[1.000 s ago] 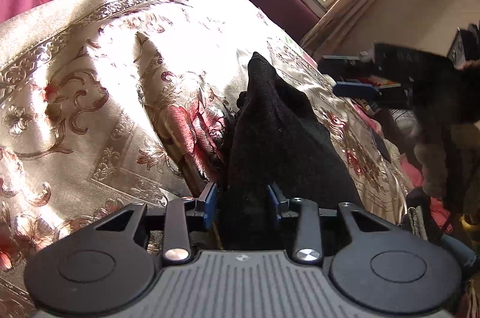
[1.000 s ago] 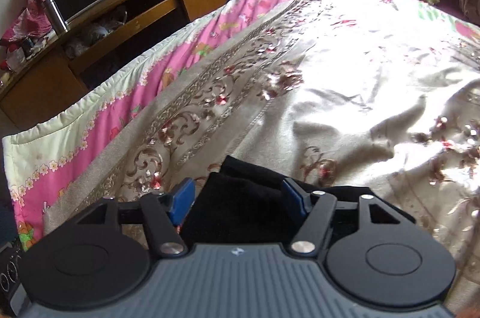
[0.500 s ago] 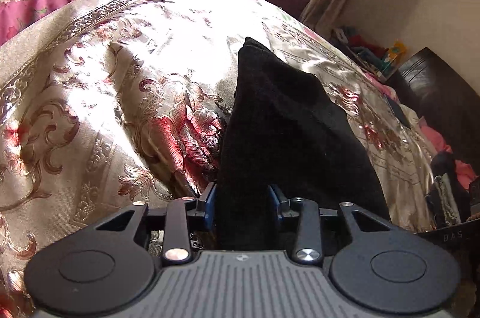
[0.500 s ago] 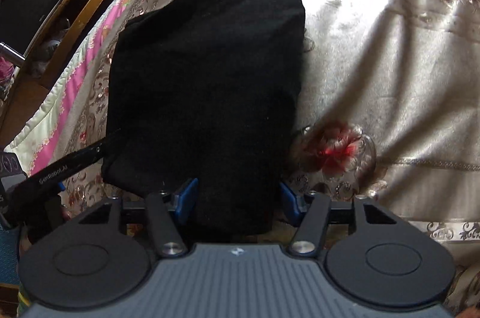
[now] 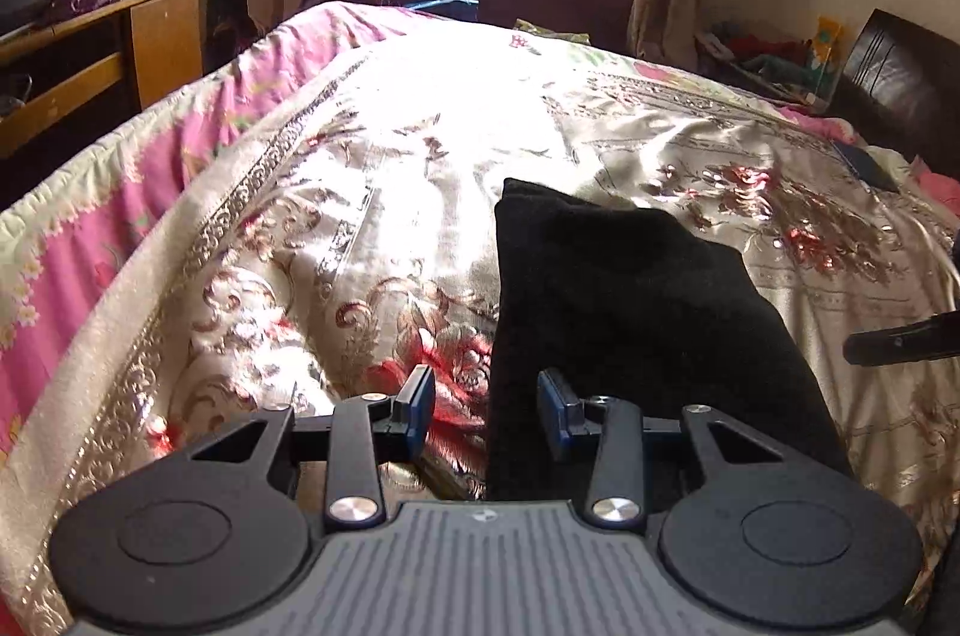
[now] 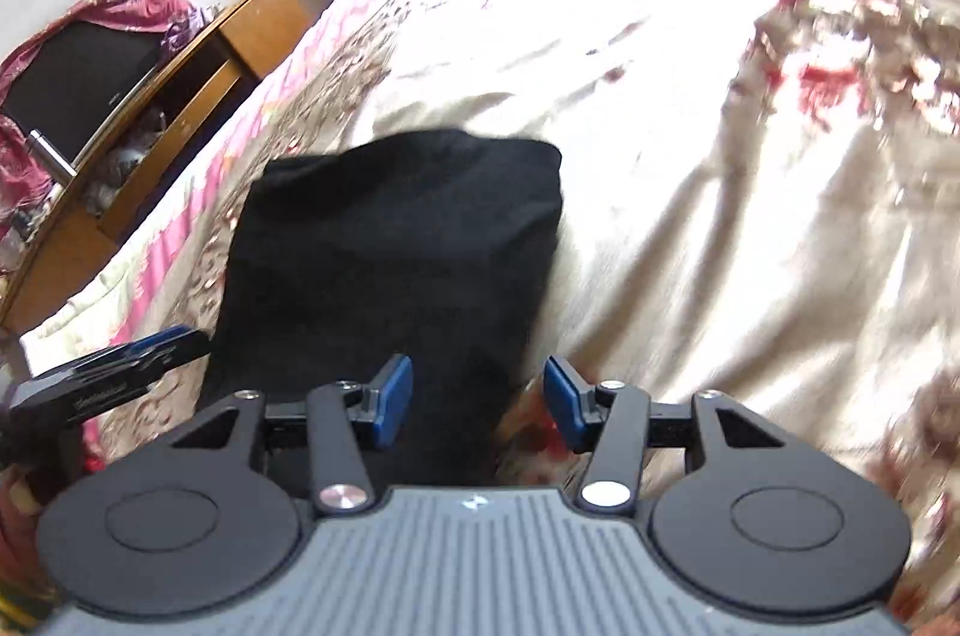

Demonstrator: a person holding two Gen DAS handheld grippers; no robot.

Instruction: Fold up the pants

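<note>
**Both grippers let go of the folded pants**

Since half a second ago, both pairs of fingers have parted and drawn off the black cloth they were pinching. Nearest the left wrist camera, the left gripper (image 5: 485,411) stands with its blue pads apart and nothing between them but the pants' left edge and bare cover. The right gripper (image 6: 478,399) is likewise spread wide and empty, over the bundle's near right corner; that view is blurred by motion.

Just beyond the fingertips lie the pants (image 5: 624,312), a compact, thick black rectangle with fairly square edges, flat on the floral bedspread (image 5: 360,192) near its front edge. No legs or waistband trail out.

Judging by this, the last fold is laid and the release is in hand. Next would be backing both tools away without snagging the cloth, or at most a light press to flatten it.
</note>
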